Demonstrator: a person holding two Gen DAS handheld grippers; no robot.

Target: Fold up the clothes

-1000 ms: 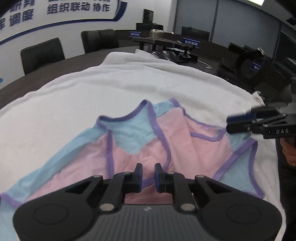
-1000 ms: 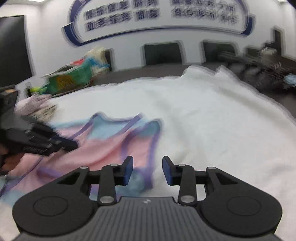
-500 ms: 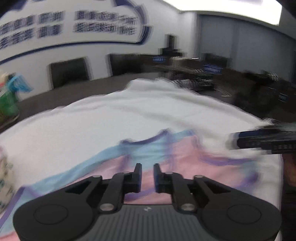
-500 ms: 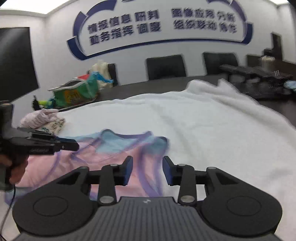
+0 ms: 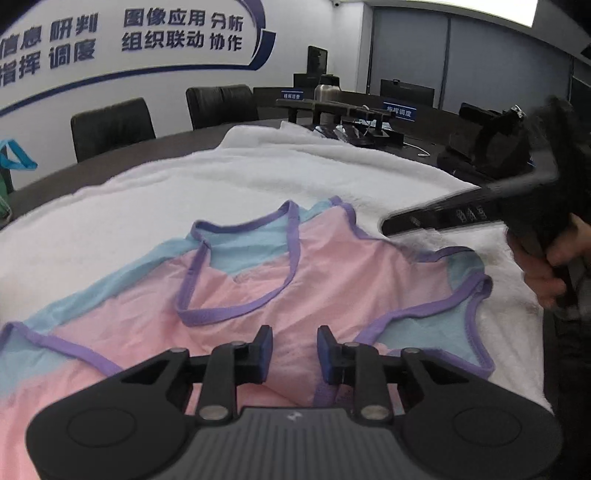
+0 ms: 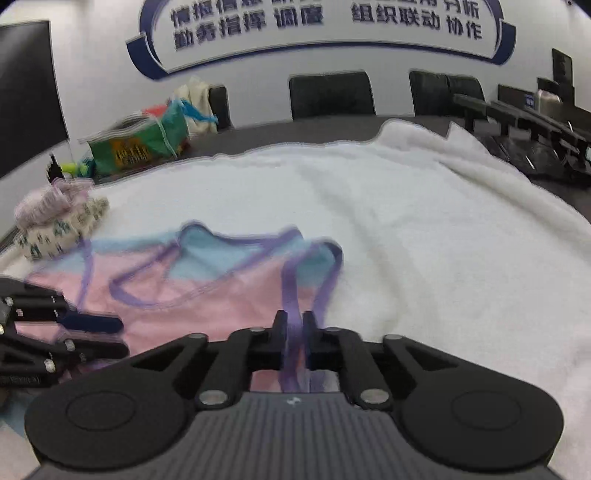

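Pink and light-blue tank top (image 5: 295, 280) w/ purple trim lay spread on a white fleece blanket (image 5: 258, 177) covering a dark conference table (image 5: 110, 158).

Left gripper (image 5: 294, 356) hovered over the garment's pink body, jaws apart w/ a clear gap and nothing between them; pink fabric showed through the gap. Ahead of its fingertips sat the purple-edged neckline loop, blue inner layer beyond it. To its right, an armhole w/ purple binding near the blanket's edge.

Right gripper (image 6: 294, 332) was closed on a purple strap (image 6: 290, 291) of the top: jaws nearly together, the strap running straight up between them and down toward the gripper body. Strap pulled taut ahead, leading to a blue shoulder section. Rest of the garment lay left of this gripper, pink portion closest. This view is motion-blurred, so finer detail of the pinch can't be told.

In the left wrist view the right gripper appeared at far right, blurred, w/ a hand (image 5: 546, 266) around its handle. In the right wrist view the left gripper showed at far left over the pink fabric.

Farther left of the right gripper: a bundle of patterned clothes (image 6: 55, 225) on the blanket's edge, and beyond it a green bag (image 6: 140, 144) on the table. Black chairs (image 6: 330, 94) stood along the wall w/ blue lettering (image 6: 325, 18).
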